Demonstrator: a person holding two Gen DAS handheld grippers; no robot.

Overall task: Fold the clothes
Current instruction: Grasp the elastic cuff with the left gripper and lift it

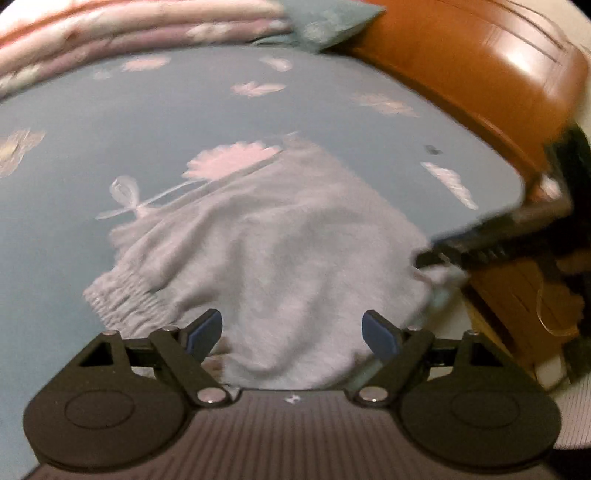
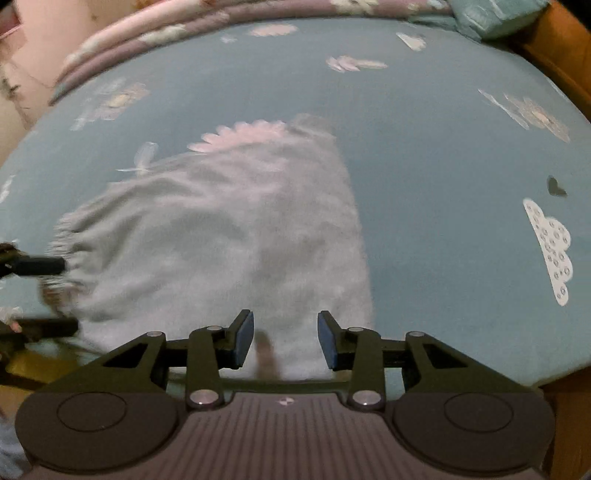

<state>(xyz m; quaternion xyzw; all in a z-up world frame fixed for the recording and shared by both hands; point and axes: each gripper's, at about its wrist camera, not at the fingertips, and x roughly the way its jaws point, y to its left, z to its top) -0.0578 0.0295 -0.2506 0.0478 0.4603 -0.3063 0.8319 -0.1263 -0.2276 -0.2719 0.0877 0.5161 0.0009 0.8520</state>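
A light grey garment (image 1: 277, 258) with an elastic waistband (image 1: 125, 299) lies spread on a blue flowered bed sheet (image 1: 110, 110). My left gripper (image 1: 291, 336) hovers open and wide over its near edge, with nothing pinched. In the right wrist view the same garment (image 2: 221, 240) fills the middle, and my right gripper (image 2: 286, 339) stands partly open above its near hem, its pads clear of the cloth. Dark fingers (image 1: 461, 247) of the right gripper show by the garment's right corner. The left gripper's fingers (image 2: 40, 266) show by the waistband (image 2: 66, 236).
A folded pink quilt (image 1: 110, 29) and a teal pillow (image 1: 325, 22) lie along the far side of the bed. An orange wooden bed frame (image 1: 480, 74) runs along the right. The near bed edge is just below the grippers. The frames are blurred.
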